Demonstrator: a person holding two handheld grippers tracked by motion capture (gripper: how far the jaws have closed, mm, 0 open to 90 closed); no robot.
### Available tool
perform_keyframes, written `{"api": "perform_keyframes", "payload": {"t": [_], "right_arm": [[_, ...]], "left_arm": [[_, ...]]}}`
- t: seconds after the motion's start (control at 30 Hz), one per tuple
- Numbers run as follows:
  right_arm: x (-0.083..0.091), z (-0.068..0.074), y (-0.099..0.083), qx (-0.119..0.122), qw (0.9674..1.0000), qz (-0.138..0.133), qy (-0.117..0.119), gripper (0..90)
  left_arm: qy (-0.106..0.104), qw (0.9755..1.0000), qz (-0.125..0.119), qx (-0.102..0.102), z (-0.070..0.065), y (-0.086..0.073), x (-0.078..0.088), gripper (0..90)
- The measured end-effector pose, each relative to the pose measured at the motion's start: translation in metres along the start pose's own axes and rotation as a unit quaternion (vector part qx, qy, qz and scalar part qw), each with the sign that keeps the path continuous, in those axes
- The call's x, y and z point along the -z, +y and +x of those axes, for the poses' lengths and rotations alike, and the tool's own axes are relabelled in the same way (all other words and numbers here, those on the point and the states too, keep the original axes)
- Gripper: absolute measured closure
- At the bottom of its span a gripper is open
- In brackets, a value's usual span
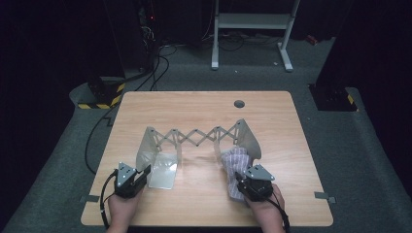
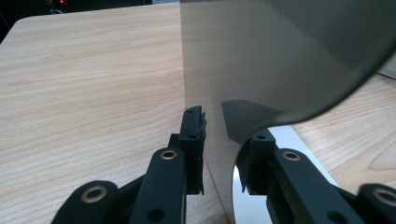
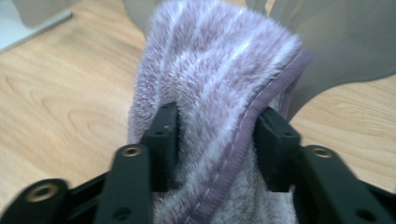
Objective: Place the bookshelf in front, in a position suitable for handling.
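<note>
Dark room all around, with a grey carpeted floor (image 1: 354, 160), a white metal frame (image 1: 252, 22) standing at the back and some black cables (image 1: 97, 131) trailing off the left side, and a light wooden counter (image 1: 204, 104) sitting in the middle of it all. An expanding rack (image 1: 194, 136) with a grey scissor lattice is standing across the middle of the counter, with a curved translucent panel at each end. The person's left hand (image 1: 121, 208) is coming in at the near left corner holding the left tongs (image 1: 145, 171), and those are sitting around the near edge of the left panel (image 2: 280, 60): in the left gripper view the thin grey sheet is passing right between the two black jaws, which are standing close together on either side of it, so it's looking like they're clamped on it. The right hand (image 1: 267, 206) is over by the near right part of the counter with the right tongs (image 1: 238, 178), and a fluffy purple-and-white striped towel (image 3: 219, 70) is lying bunched up against the foot of the right panel (image 1: 250, 138), just beside the near edge. In the right gripper view the towel is sitting between the jaws, which are standing partly open; the left one is touching the pile, the right one is just at the purple hem, so it's not really being squeezed.
</note>
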State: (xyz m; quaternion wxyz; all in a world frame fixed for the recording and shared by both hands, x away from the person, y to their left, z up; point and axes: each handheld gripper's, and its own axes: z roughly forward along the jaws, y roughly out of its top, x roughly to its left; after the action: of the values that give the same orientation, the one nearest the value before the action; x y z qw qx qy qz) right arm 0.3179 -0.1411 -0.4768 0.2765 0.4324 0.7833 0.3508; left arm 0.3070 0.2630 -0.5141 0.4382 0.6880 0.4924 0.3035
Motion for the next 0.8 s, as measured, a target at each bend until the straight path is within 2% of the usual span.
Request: {"api": "perform_keyframes", "payload": {"t": [0.1, 0.13, 0.2, 0.23, 0.27, 0.3, 0.33, 0.4, 0.43, 0.47, 0.5, 0.57, 0.63, 0.67, 0.8], "right_arm": [[0.002, 0.003, 0.005, 0.006, 0.9997, -0.021, -0.008, 47.3], [0.006, 0.005, 0.009, 0.012, 0.9991, -0.037, -0.015, 46.5], [0.009, 0.007, 0.011, 0.014, 0.9987, -0.046, -0.016, 48.5], [0.012, 0.008, 0.013, 0.015, 0.9984, -0.054, -0.007, 51.9], [0.014, 0.013, 0.013, 0.021, 0.9981, -0.056, 0.013, 57.7], [0.014, 0.016, 0.011, 0.023, 0.9982, -0.05, 0.022, 61.2], [0.014, 0.016, 0.011, 0.023, 0.9982, -0.05, 0.022, 61.2], [0.009, 0.021, 0.003, 0.025, 0.9986, -0.034, 0.03, 61.4], [0.001, 0.024, -0.006, 0.039, 0.999, -0.015, 0.012, 55.3], [-0.002, 0.023, -0.009, 0.041, 0.9991, -0.012, 0.001, 51.1], [-0.002, 0.023, -0.009, 0.041, 0.9991, -0.012, 0.001, 51.1], [-0.009, 0.018, -0.009, 0.035, 0.9991, -0.008, -0.021, 40.5], [-0.014, 0.016, -0.008, 0.031, 0.9992, 0.0, -0.024, 37.4], [-0.023, 0.011, -0.008, 0.021, 0.9994, 0.017, -0.022, 32.6], [-0.032, 0.006, -0.008, 0.013, 0.9993, 0.022, -0.026, 28.9]], "left_arm": [[0.0, 1.0, 0.001, 0.001, 0.001, 0.0, 0.0, 73.2], [0.0, 1.0, 0.003, 0.001, 0.001, -0.001, -0.001, 73.1], [-0.001, 1.0, 0.004, 0.0, 0.001, -0.001, -0.001, 72.9], [-0.001, 1.0, 0.004, 0.0, 0.0, -0.001, -0.001, 72.9], [-0.001, 1.0, 0.003, -0.001, 0.0, -0.001, -0.001, 72.7], [-0.001, 1.0, 0.004, -0.002, 0.001, 0.0, -0.001, 72.6], [-0.001, 1.0, 0.004, -0.002, 0.001, 0.0, -0.001, 72.6], [-0.001, 1.0, 0.003, 0.0, 0.001, 0.0, -0.001, 72.5], [-0.002, 1.0, 0.004, -0.001, 0.001, -0.001, -0.001, 72.5], [-0.002, 1.0, 0.004, -0.001, 0.001, -0.001, -0.001, 72.5], [-0.002, 1.0, 0.004, -0.001, 0.001, -0.001, -0.001, 72.5], [-0.002, 1.0, 0.005, -0.001, 0.0, -0.001, -0.002, 72.4], [-0.002, 1.0, 0.005, -0.001, 0.0, -0.001, -0.002, 72.4], [-0.002, 1.0, 0.005, -0.001, 0.0, -0.001, -0.002, 72.4], [-0.002, 1.0, 0.005, 0.0, 0.001, -0.001, -0.001, 72.4]]}}
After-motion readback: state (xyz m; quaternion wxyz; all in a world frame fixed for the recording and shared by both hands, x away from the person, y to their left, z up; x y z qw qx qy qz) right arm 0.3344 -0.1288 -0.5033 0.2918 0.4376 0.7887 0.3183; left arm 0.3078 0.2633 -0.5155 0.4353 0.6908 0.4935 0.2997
